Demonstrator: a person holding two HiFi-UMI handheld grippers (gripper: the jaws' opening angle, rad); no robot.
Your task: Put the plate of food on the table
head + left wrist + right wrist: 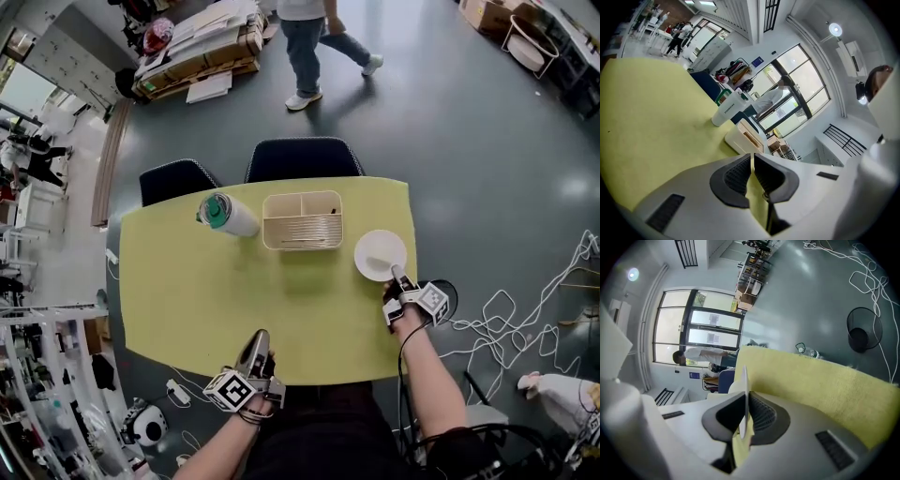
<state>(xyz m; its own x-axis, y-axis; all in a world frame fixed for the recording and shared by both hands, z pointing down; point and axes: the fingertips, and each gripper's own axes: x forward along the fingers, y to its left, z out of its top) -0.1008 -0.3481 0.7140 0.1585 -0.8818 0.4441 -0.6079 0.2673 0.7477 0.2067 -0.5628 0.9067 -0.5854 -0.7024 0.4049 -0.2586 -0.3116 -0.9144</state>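
Left gripper sits at the yellow worktop's near edge, jaws pressed together, nothing between them. Right gripper has its jaws clamped on the white plate's rim, a mere sliver edge-on there. The head view shows the plate's full disc at the worktop's right edge, beside the divided tray.

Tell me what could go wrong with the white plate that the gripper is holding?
1. The right gripper pinches the plate only by its thin rim, so the plate might tilt or slip out.
2. The plate is close to the right edge of the table. If it is let go there, it could perhaps slide off onto the floor.
3. Pushed further in, it may bump the divided tray beside it.
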